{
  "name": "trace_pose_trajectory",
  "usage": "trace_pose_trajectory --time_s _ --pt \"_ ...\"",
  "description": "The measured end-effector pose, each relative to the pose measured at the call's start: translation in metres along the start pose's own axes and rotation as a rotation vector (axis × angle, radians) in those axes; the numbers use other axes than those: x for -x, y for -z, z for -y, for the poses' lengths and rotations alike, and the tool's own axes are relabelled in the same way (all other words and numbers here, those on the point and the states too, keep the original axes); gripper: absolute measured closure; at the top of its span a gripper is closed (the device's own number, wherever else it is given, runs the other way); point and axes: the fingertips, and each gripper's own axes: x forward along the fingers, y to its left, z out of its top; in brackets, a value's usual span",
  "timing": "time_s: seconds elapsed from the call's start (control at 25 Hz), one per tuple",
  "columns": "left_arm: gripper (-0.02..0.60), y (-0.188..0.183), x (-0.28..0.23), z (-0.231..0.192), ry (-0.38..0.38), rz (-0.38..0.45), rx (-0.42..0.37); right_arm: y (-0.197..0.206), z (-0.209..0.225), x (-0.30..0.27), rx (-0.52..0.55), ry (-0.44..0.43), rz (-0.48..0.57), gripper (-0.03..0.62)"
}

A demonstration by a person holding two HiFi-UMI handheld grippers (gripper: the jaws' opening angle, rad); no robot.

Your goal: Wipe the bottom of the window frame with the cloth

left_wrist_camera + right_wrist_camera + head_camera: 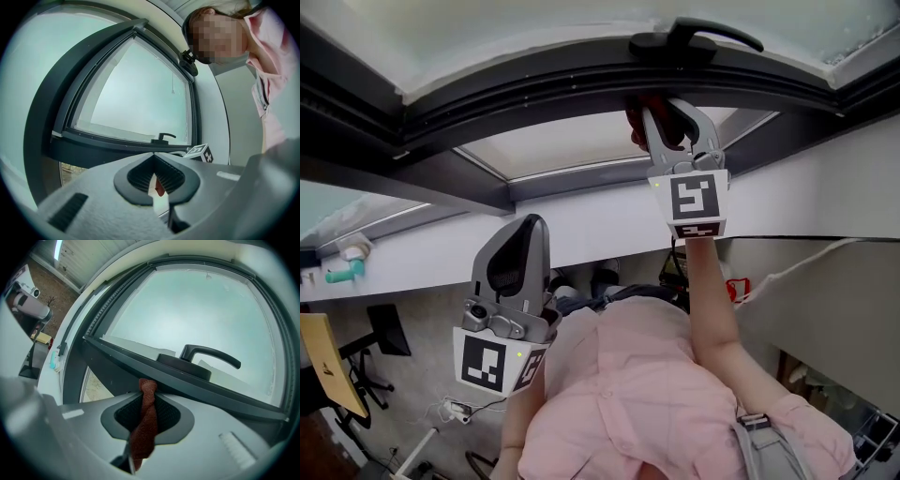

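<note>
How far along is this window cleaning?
The cloth is already clamped in the right hand-held gripper and pressed against the window frame below the handle. Wiping looks under way; how much is clean I cannot tell. The left hand-held gripper hangs idle, shut.

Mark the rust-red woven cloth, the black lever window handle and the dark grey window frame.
rust-red woven cloth (pixel 144 426), right gripper view, twisted middle.
black lever window handle (pixel 213 355), right gripper view, lever bar.
dark grey window frame (pixel 234 393), right gripper view, bottom rail.

Window handle (pixel 698 39) juts over the frame (pixel 534 86) just beyond the right tongs (pixel 667 111).
</note>
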Motion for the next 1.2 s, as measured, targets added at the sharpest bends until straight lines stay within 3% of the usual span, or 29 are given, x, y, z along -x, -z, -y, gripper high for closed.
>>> trace_pose_trajectory --time_s 0.16,0.32,0.72,0.92,1.2 --pt "0.584 0.007 0.001 0.001 0.001 -0.007 0.019 0.007 0.01 0.005 -0.017 -0.013 -0.007 0.526" --pt "0.584 0.013 -0.001 0.004 0.009 -0.016 0.035 0.008 0.01 0.007 -0.075 -0.078 -0.001 0.528" --pt "0.584 0.016 -0.006 0.009 0.043 -0.023 0.053 -0.003 0.018 0.071 -0.366 -0.143 0.067 0.528" --pt "0.584 0.015 -0.007 0.013 0.081 -0.013 0.063 -0.018 0.03 0.118 -0.518 -0.102 0.094 0.53" --pt "0.584 0.007 0.004 0.005 0.168 0.011 0.056 -0.046 0.06 0.179 -0.441 0.135 0.103 0.53"
